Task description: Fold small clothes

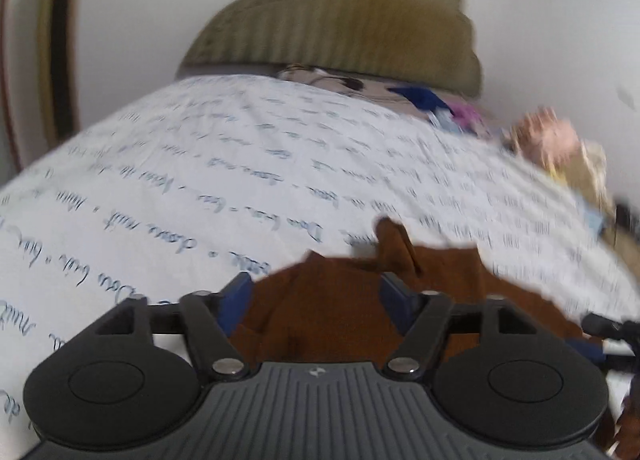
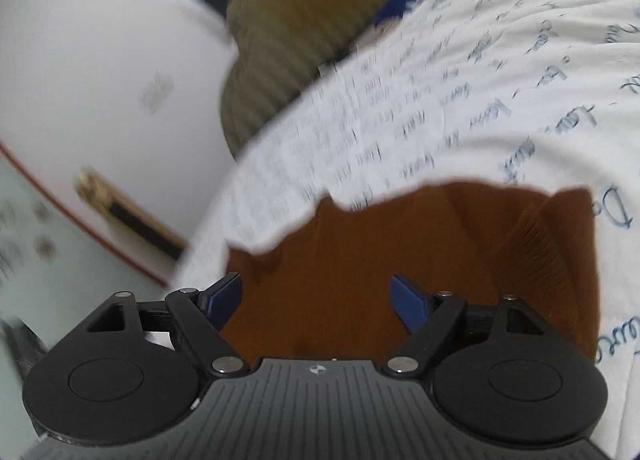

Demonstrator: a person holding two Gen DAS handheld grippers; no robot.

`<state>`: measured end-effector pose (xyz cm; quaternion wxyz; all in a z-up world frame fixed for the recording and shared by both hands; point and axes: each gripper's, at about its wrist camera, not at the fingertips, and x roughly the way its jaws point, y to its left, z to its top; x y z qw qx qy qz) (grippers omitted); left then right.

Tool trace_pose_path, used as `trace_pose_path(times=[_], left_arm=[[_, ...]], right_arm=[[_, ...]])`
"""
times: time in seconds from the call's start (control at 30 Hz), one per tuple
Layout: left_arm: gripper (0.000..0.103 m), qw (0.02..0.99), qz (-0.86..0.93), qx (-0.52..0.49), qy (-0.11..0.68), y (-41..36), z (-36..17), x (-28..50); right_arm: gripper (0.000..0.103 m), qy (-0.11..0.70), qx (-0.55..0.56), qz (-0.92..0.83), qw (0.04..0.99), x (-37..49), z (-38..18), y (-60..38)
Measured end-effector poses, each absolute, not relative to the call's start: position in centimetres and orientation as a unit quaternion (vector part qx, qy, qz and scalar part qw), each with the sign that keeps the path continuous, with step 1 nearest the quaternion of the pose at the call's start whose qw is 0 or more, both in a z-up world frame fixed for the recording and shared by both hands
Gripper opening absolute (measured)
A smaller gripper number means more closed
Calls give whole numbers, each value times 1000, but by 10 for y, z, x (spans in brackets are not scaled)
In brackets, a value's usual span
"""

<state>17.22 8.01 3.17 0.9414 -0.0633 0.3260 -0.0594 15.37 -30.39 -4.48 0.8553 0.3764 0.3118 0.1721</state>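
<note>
Both views blurred; hands evidently in motion.

Brown garment (image 1: 340, 300) lies on the bed sheet (image 1: 200, 164), white with blue script print, at the near end of the bed, well apart from the olive cushion (image 1: 340, 20) at the far end. A heap of other small clothes (image 1: 460, 112) sits just in front of that cushion, off to one side.

Left claw (image 1: 316, 292): jaws wide, brown cloth showing between them, pads not pressing on it. One pointed flap of the garment sticks up just beyond the claw, on the cushion side.

Right claw (image 2: 318, 296): jaws wide too, over the brown garment (image 2: 380, 260), nothing pinched. A ribbed band shows on the cloth on the side away from the cushion.

Judgement: garment is light, soft knit, limp; it will sag and crease rather than hold shape, and is not slippery. Best hold is at a hem or corner, pinching both layers, one claw per corner, then carry the edge across. The ribbed band looks thicker and should give a firmer bite.
</note>
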Motion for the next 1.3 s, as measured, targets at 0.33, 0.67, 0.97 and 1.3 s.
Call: trace_pose_path(times=[0.33, 0.67, 0.97, 1.3], left_arm=[[72, 939, -13, 23, 344, 44, -10, 128], [77, 943, 24, 68, 324, 23, -37, 113], [86, 953, 48, 82, 289, 17, -47, 100], [97, 951, 80, 115, 276, 9, -48, 98]], right_arm=[[92, 270, 142, 88, 948, 96, -17, -246], [103, 290, 68, 63, 952, 83, -50, -213], [103, 287, 30, 32, 957, 72, -54, -197], [103, 290, 43, 36, 955, 74, -56, -200]])
